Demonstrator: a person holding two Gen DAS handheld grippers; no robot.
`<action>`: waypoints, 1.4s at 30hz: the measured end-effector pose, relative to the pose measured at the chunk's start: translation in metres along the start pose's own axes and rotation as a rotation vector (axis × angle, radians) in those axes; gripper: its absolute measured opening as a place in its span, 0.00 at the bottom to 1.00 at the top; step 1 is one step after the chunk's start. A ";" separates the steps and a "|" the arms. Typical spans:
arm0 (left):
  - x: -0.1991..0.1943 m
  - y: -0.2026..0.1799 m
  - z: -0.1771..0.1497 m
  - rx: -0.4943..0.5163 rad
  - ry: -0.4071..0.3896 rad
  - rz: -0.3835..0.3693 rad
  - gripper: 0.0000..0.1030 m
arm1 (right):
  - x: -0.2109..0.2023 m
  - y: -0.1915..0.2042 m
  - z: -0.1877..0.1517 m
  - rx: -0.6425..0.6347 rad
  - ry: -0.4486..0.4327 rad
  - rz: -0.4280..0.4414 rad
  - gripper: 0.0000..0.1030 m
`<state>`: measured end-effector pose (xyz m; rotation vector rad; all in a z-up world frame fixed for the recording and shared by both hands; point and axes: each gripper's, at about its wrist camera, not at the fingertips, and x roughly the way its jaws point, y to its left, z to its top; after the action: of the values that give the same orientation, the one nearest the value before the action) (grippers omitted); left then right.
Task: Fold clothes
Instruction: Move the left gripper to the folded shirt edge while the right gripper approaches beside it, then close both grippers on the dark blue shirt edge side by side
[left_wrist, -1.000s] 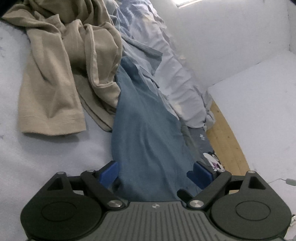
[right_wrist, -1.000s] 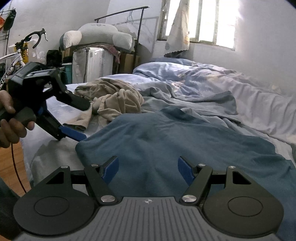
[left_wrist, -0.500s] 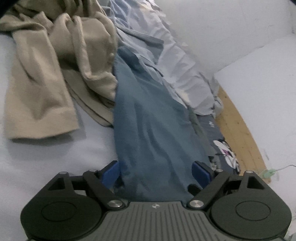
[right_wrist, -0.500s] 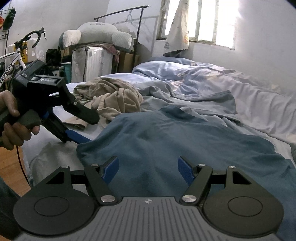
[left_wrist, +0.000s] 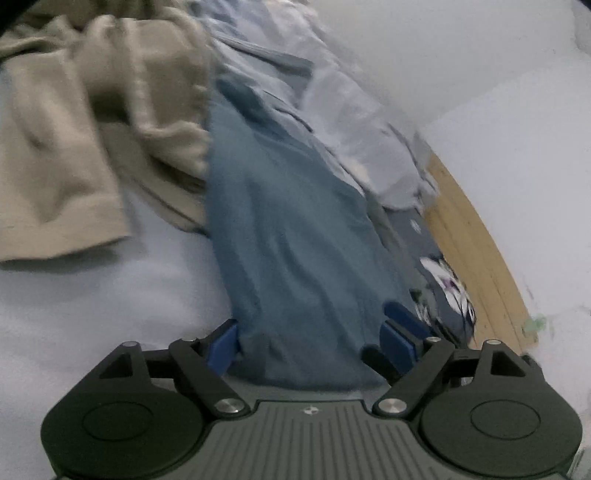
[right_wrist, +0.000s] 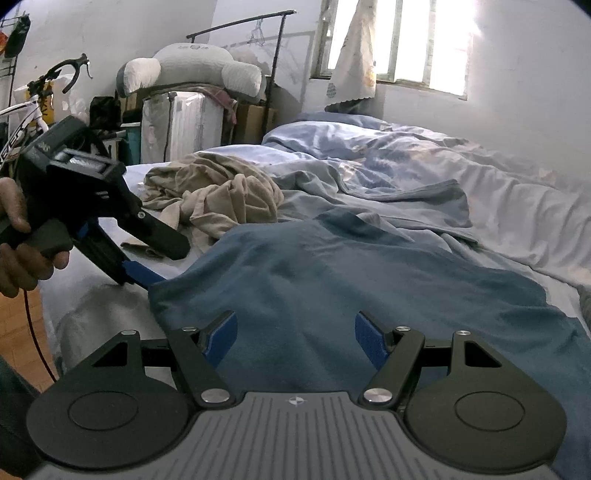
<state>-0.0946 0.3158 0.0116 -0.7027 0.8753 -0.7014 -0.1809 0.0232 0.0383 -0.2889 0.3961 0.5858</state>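
Observation:
A blue garment lies spread flat on the bed; it also shows in the left wrist view. My left gripper is open, its jaws either side of the garment's near left corner; in the right wrist view it sits at that corner. My right gripper is open, low over the garment's near edge, holding nothing. A crumpled beige garment lies on the bed behind, also in the left wrist view.
A rumpled light-blue duvet covers the far side of the bed. A bicycle, a white appliance with a pillow on top and a clothes rail stand at the left. Wooden floor runs beside the bed.
My left gripper has moved forward onto the blue garment's corner, its jaws still open. The right gripper has stayed still.

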 end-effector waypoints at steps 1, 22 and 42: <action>0.000 -0.001 0.000 0.008 0.004 -0.005 0.80 | 0.000 0.000 0.000 -0.001 0.001 0.000 0.70; -0.069 -0.011 -0.023 -0.025 -0.104 -0.035 0.36 | 0.001 0.004 -0.001 -0.024 0.021 0.037 0.70; -0.036 -0.002 -0.072 -0.419 -0.255 0.140 0.56 | -0.007 0.010 0.002 -0.035 -0.019 0.086 0.70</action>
<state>-0.1733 0.3245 -0.0041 -1.0680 0.8323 -0.2934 -0.1912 0.0284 0.0418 -0.3005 0.3816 0.6797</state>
